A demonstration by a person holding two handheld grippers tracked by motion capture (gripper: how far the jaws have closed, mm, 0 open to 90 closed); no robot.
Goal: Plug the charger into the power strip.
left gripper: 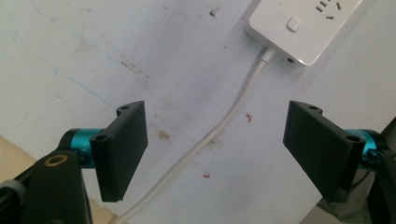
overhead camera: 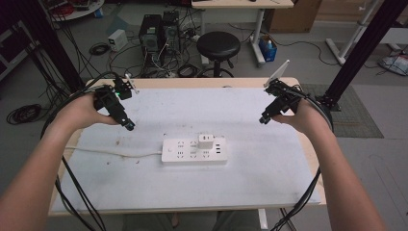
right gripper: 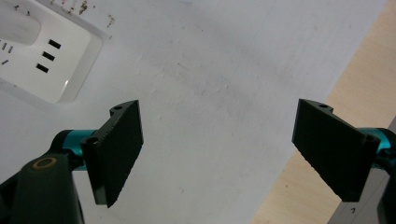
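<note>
A white power strip [overhead camera: 194, 151] lies mid-table with a small white plug adapter [overhead camera: 206, 141] seated in it, and its white cable [overhead camera: 113, 153] runs off to the left. My left gripper [overhead camera: 130, 126] hovers over the left side of the table, open and empty; in the left gripper view the cable [left gripper: 205, 142] passes between the jaws below, with the strip's end [left gripper: 303, 29] at top right. My right gripper [overhead camera: 263, 119] hangs open over the table's right side, holding nothing. The strip's USB end [right gripper: 44, 58] appears at the upper left of the right gripper view.
The white table top [overhead camera: 159, 192] has a wooden rim [overhead camera: 192, 83]. Behind it stand a black stool [overhead camera: 218, 46], computer towers [overhead camera: 159, 31] and loose floor cables. Black frame posts rise at both back corners.
</note>
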